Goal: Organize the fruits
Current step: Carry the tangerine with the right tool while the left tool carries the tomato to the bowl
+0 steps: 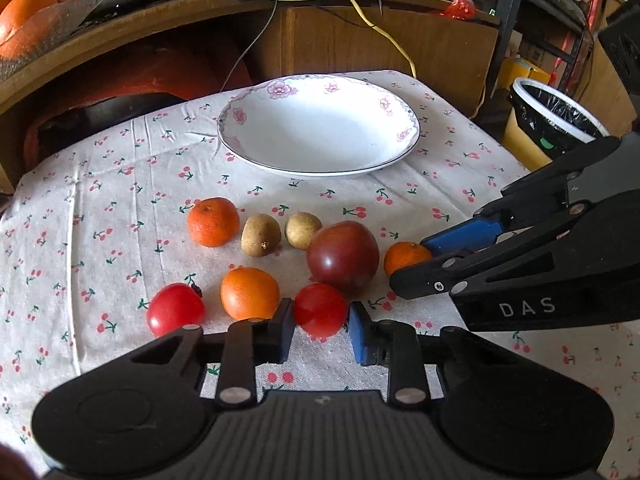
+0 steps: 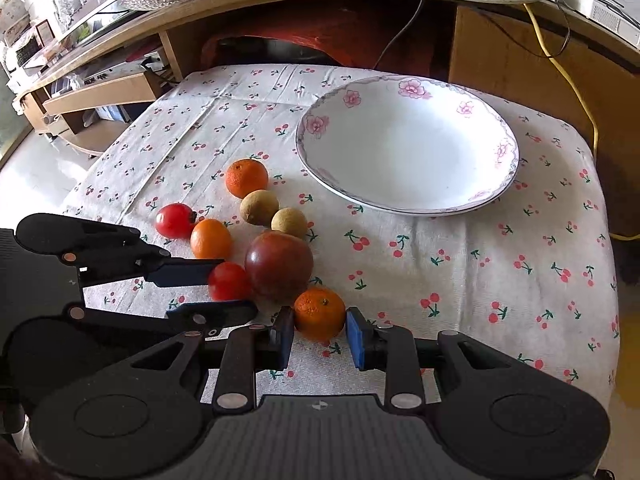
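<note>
Where visible, right gripper (image 1: 416, 260) reads "DAS"

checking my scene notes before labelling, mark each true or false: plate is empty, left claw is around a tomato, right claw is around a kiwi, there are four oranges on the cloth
1. The plate is empty. True.
2. The left claw has its pads on either side of a small red tomato. True.
3. The right claw is around a kiwi. False: it brackets an orange.
4. Four oranges lie on the cloth. False: three.
</note>
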Demonstrator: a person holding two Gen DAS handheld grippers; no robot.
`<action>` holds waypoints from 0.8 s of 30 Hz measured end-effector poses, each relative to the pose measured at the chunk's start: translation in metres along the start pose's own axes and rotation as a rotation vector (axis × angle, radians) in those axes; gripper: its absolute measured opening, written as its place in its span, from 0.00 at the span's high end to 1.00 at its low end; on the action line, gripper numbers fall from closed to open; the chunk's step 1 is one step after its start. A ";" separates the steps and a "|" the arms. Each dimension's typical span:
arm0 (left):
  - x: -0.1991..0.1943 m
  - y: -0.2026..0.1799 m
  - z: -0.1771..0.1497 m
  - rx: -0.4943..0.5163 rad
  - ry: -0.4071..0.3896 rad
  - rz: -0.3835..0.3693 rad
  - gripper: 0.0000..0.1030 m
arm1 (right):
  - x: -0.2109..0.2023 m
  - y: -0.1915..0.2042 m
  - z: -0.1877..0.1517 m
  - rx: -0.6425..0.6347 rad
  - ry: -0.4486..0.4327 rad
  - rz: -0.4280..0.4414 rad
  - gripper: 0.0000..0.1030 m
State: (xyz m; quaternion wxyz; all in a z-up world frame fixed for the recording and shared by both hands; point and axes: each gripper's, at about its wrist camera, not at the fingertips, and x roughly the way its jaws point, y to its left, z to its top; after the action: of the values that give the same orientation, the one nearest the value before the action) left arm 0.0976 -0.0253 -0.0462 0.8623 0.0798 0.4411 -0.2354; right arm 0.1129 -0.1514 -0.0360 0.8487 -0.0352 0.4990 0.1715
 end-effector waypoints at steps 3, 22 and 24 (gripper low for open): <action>-0.001 -0.001 -0.001 0.010 0.004 -0.008 0.65 | 0.000 0.000 0.000 0.001 0.002 -0.003 0.77; -0.017 -0.004 0.000 0.037 -0.021 -0.033 0.65 | -0.010 0.002 -0.006 -0.017 0.004 -0.002 0.77; -0.019 -0.004 0.001 0.035 -0.027 -0.035 0.65 | -0.013 0.001 -0.006 -0.011 -0.004 -0.001 0.77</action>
State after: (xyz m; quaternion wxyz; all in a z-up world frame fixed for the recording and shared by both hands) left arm 0.0865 -0.0229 -0.0304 0.8625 0.0841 0.4264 -0.2591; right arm 0.1017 -0.1556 -0.0281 0.8495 -0.0398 0.4965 0.1739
